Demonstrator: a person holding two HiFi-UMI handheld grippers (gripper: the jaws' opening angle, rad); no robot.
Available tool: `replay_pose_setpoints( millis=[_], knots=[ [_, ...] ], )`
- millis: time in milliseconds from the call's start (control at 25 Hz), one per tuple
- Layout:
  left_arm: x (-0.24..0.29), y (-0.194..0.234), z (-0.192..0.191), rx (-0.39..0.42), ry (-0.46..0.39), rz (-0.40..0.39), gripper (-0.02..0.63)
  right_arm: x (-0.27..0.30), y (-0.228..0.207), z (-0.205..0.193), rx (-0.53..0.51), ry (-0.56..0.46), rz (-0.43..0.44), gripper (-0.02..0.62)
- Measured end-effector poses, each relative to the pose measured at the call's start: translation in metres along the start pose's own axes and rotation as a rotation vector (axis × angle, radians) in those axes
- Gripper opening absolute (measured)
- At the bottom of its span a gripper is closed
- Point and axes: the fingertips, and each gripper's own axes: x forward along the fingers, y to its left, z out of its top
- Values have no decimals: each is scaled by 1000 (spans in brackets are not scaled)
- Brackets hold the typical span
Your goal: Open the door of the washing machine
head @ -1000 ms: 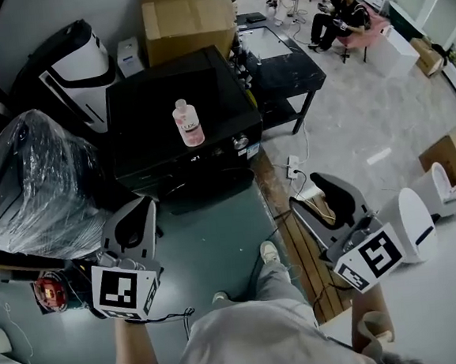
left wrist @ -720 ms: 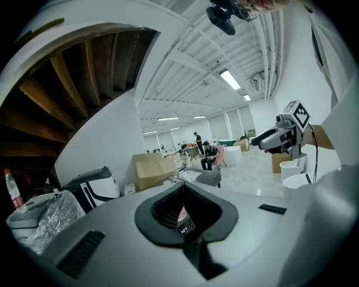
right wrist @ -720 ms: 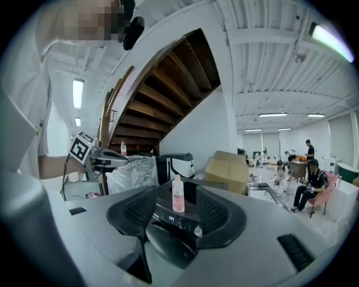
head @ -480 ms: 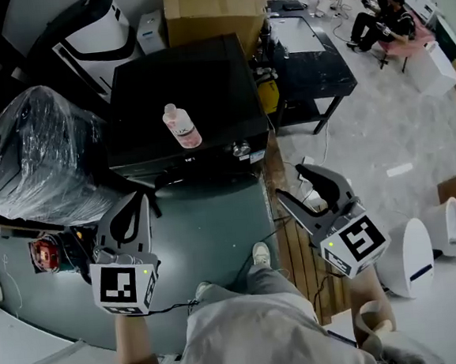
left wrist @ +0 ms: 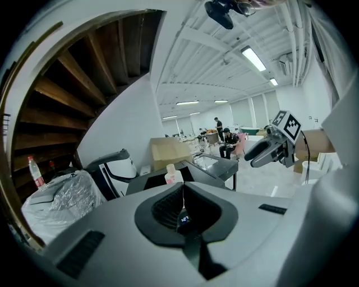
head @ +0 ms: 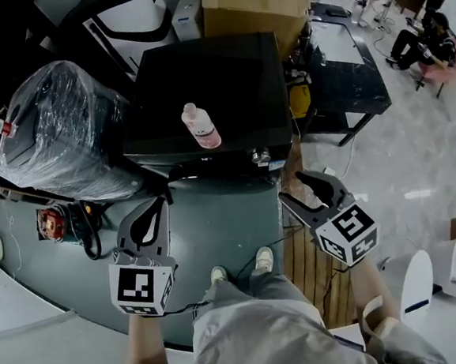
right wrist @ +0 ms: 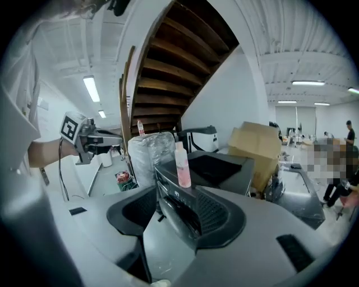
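The black washing machine (head: 204, 92) stands ahead of me with its front (head: 211, 171) facing me and its door closed. A clear bottle of pink liquid (head: 201, 126) stands on its top. My left gripper (head: 153, 209) hangs in front of the machine's lower left corner, jaws shut with nothing in them, clear of the machine. In the left gripper view its pads (left wrist: 168, 204) meet, and the bottle (left wrist: 171, 175) shows just beyond them. Off the front right corner, my right gripper (head: 292, 187) is open. Between its jaws (right wrist: 175, 196) the right gripper view shows the machine's control panel (right wrist: 174, 193).
A plastic-wrapped bundle (head: 66, 144) sits left of the machine, a cardboard box (head: 256, 4) behind it, and a black table (head: 345, 64) to its right. A red item and cables (head: 51, 223) lie on the floor at left. Wooden boards (head: 306, 257) run under the right gripper. People sit far right (head: 429, 37).
I have stepped closer to the machine. Both grippers now sit nearer its front, the right one having moved left. Neither gripper's jaws changed.
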Motion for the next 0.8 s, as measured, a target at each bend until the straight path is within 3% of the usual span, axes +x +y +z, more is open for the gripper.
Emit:
replay_pose_setpoints(
  millis=[400, 800],
  knots=[
    [34, 14, -57, -28, 63, -1, 21, 70, -8, -63, 59, 202, 18, 239],
    [78, 25, -150, -82, 191, -59, 21, 152, -27, -134, 111, 347, 27, 221]
  ],
)
